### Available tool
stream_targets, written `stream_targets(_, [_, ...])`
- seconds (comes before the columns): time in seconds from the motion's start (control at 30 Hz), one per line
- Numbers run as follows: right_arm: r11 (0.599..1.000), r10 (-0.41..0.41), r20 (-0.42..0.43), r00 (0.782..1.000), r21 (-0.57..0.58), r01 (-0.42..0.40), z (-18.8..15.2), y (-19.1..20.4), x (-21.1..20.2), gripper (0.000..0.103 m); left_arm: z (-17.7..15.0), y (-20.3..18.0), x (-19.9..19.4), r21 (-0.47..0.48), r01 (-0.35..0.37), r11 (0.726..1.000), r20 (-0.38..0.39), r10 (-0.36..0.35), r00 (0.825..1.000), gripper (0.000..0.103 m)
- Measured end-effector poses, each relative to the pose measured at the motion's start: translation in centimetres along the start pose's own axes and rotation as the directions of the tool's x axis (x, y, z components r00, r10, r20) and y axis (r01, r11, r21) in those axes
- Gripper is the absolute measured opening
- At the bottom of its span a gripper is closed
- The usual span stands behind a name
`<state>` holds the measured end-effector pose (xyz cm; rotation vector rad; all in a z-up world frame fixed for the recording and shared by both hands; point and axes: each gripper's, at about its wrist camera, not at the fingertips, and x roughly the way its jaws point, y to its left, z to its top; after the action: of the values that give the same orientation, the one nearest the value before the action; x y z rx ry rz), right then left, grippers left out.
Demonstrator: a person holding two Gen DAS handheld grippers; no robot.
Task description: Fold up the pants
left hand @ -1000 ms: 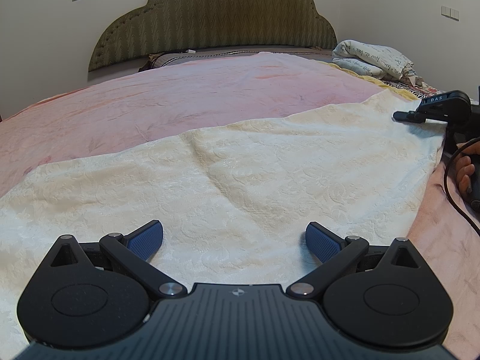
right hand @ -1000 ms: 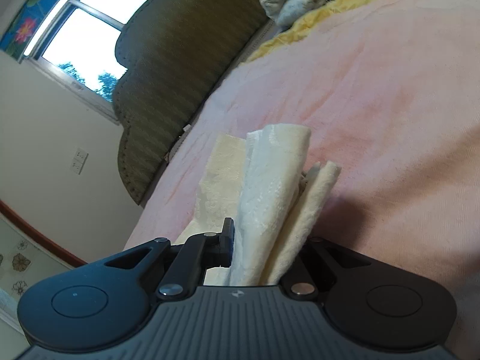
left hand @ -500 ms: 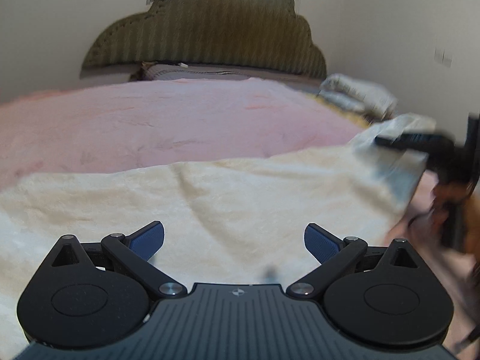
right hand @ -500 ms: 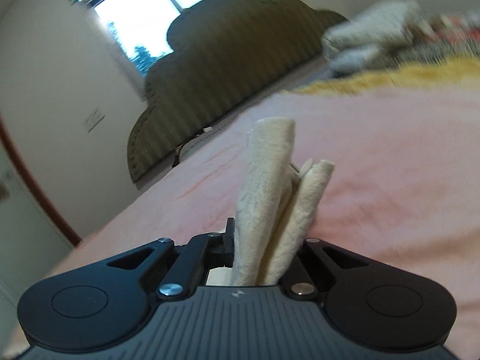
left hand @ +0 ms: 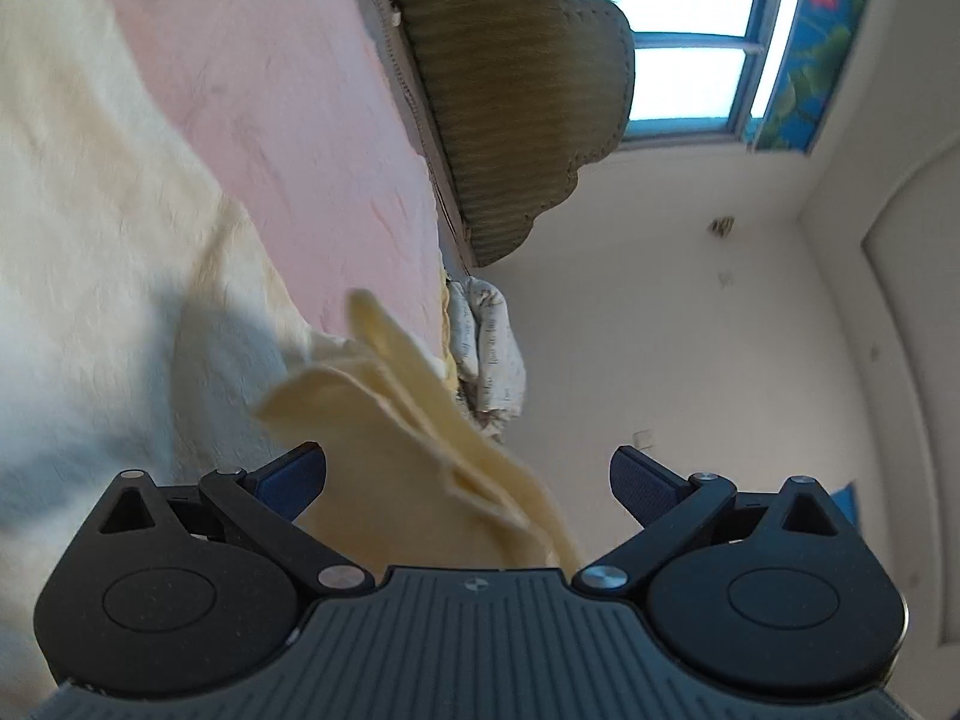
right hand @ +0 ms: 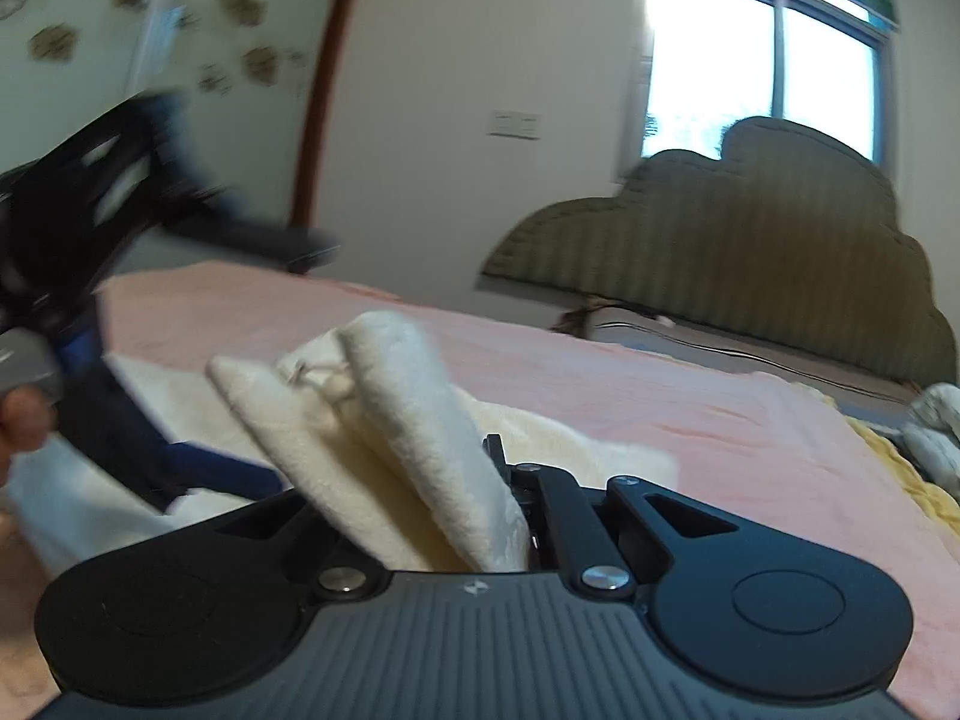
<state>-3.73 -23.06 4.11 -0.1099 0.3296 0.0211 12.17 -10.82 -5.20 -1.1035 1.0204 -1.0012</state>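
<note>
The cream pants [left hand: 90, 240] lie spread on the pink bedspread [left hand: 288, 120]. My right gripper [right hand: 474, 480] is shut on a bunched, doubled end of the pants [right hand: 408, 420], lifted off the bed. In the left wrist view that lifted end [left hand: 420, 438] passes between the jaws of my left gripper [left hand: 468, 474], which stands open, rolled onto its side; the blue pads [left hand: 294, 474] do not press the cloth. The right wrist view shows the left gripper [right hand: 90, 210] blurred at the left, with a person's hand [right hand: 21, 420] on it.
An olive padded headboard [right hand: 750, 240] stands at the far end of the bed under a bright window [right hand: 762, 72]. A pile of folded printed bedding [left hand: 489, 354] and a yellow blanket [right hand: 918, 480] lie at the bed's right side.
The right gripper has risen and swung across toward the left gripper with the pants end in it. The left gripper has rolled onto its side, and the cloth end now hangs between its open jaws.
</note>
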Motion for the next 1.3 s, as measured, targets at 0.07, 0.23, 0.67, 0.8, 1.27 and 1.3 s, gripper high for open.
stream_targets(0.07, [0.999, 0.031, -0.012, 0.999, -0.010, -0.031, -0.3, 1.5, 0.3, 0.003, 0.2, 0.7, 0.3, -0.050, 0.005, 0.999, 0.010, -0.004, 1.000, 0.103])
stream_targets(0.23, [0.998, 0.025, 0.010, 1.000, 0.055, -0.026, -0.3, 2.2, -0.1, 0.003, 0.9, 2.8, 0.3, -0.147, -0.013, 0.989, -0.032, 0.008, 0.999, 0.103])
stream_targets(0.67, [0.998, 0.034, -0.046, 0.998, -0.054, -0.037, 0.8, 5.2, 1.5, 0.004, 3.6, 2.9, -2.1, -0.080, -0.066, 0.995, 0.032, 0.068, 0.997, 0.062])
stream_targets(0.8, [0.970, -0.040, -0.084, 0.996, -0.241, 0.019, 0.1, 8.5, 3.2, 0.005, 4.8, 1.0, -2.8, 0.120, -0.298, 0.947, 0.064, 0.292, 0.954, 0.016])
stream_targets(1.27, [0.942, 0.079, -0.208, 0.975, -0.303, -0.141, -1.0, 14.8, 8.6, 0.016, 3.1, -0.7, -5.1, 0.496, -0.662, 0.562, 0.331, 0.582, 0.743, 0.008])
stream_targets(1.3, [0.937, 0.076, -0.214, 0.974, -0.318, -0.143, -1.2, 15.0, 8.5, 0.017, 3.1, -0.6, -5.0, 0.499, -0.664, 0.558, 0.334, 0.582, 0.741, 0.008])
